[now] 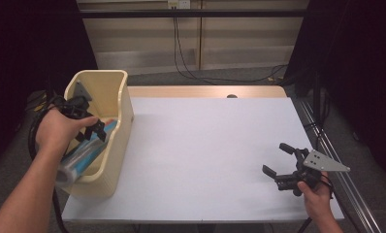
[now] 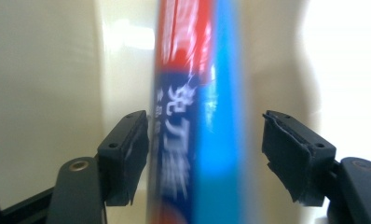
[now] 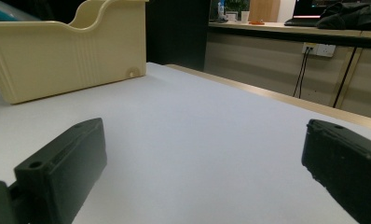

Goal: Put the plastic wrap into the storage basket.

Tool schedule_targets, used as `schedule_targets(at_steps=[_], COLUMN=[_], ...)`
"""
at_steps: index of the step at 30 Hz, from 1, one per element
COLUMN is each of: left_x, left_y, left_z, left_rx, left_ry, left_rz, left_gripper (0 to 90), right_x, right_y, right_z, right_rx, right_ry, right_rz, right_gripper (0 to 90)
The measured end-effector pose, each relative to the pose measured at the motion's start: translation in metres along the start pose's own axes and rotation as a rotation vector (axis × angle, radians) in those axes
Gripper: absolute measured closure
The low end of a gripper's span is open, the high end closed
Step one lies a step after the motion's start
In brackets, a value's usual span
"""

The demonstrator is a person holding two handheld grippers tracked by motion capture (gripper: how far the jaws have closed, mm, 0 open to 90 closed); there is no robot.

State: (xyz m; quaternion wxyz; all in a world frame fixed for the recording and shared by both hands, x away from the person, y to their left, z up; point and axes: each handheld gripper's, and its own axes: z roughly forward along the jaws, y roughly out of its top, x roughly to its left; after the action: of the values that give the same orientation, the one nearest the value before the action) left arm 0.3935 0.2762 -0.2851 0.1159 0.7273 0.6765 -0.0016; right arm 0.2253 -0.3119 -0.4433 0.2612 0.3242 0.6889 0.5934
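A long table [image 1: 205, 145] with a matte white top and a pale wood strip along its far edge takes up most of the high view. Behind it a beige panelled wall carries sockets, and black cables hang from them and loop across the grey floor. Dark curtains close off both sides of the room. In the right gripper view a counter farther off holds a laptop, a dark bundle and small bottles.

A cream plastic bin [image 1: 114, 97] stands at the table's left edge, tall, smooth and round-cornered, with a scooped rim and faint ribs on its side. Its walls rise around the left gripper, so the bin rim stands between that hand and the open tabletop.

A long box [image 1: 87, 153] printed blue and red, glossy under clear wrap, lies slanted in the bin, its near end jutting over the rim toward the person. The left gripper [image 1: 91, 127] reaches down into the bin at the box. In the left gripper view the box [image 2: 195, 126] runs up between the jaws: one pad is against it, the other stands off with a gap, so the grip is loose.

The right gripper [image 1: 278, 160] hangs low over the table's near right corner, well apart from the bin, jaws wide with nothing between them.
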Motion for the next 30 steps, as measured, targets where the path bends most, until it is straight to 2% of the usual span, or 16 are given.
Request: schedule_targets(at_steps=[2, 4, 5, 6, 7, 14, 15, 18, 23, 30], left_x=[-0.004, -0.010, -0.014, -0.019, -0.023, -0.052, -0.058, -0.071, -0.094, -0.116], left_y=[0.003, 0.004, 0.004, 0.003, 0.003, 0.000, 0.000, 0.001, 0.000, -0.001], left_z=[-0.014, -0.018, -0.019, -0.019, -0.017, -0.015, -0.015, -0.012, -0.005, 0.006], left_rx=[-0.007, -0.030, -0.041, -0.049, -0.057, -0.089, -0.104, -0.098, -0.123, -0.149], left_ry=[-0.017, -0.012, -0.026, -0.056, -0.072, -0.144, -0.149, -0.163, -0.195, -0.234], left_rz=[0.014, 0.024, 0.030, 0.045, 0.047, 0.143, 0.150, 0.190, 0.246, 0.308], left_gripper=[27.6, 24.1, 24.0, 23.8, 23.5, 21.6, 21.6, 20.9, 19.6, 17.5], right_x=[0.000, 0.001, 0.001, 0.001, 0.002, 0.002, 0.002, 0.002, 0.002, 0.001], right_y=[0.000, 0.000, 0.000, 0.000, 0.000, 0.000, 0.000, 0.001, 0.001, 0.000], right_z=[0.001, 0.001, 0.001, 0.002, 0.002, 0.003, 0.003, 0.004, 0.004, 0.004], right_rx=[-0.001, 0.000, 0.002, 0.000, 0.002, 0.001, 0.003, 0.003, 0.003, 0.003], right_ry=[0.000, 0.003, 0.007, 0.008, 0.009, 0.013, 0.013, 0.015, 0.015, 0.019], right_rz=[0.001, -0.006, -0.004, -0.005, -0.010, -0.005, -0.004, -0.006, -0.007, -0.006], right_gripper=[0.0, 0.0, 0.0, 0.0, 0.0, 0.0, 0.0, 0.0, 0.0, 0.0])
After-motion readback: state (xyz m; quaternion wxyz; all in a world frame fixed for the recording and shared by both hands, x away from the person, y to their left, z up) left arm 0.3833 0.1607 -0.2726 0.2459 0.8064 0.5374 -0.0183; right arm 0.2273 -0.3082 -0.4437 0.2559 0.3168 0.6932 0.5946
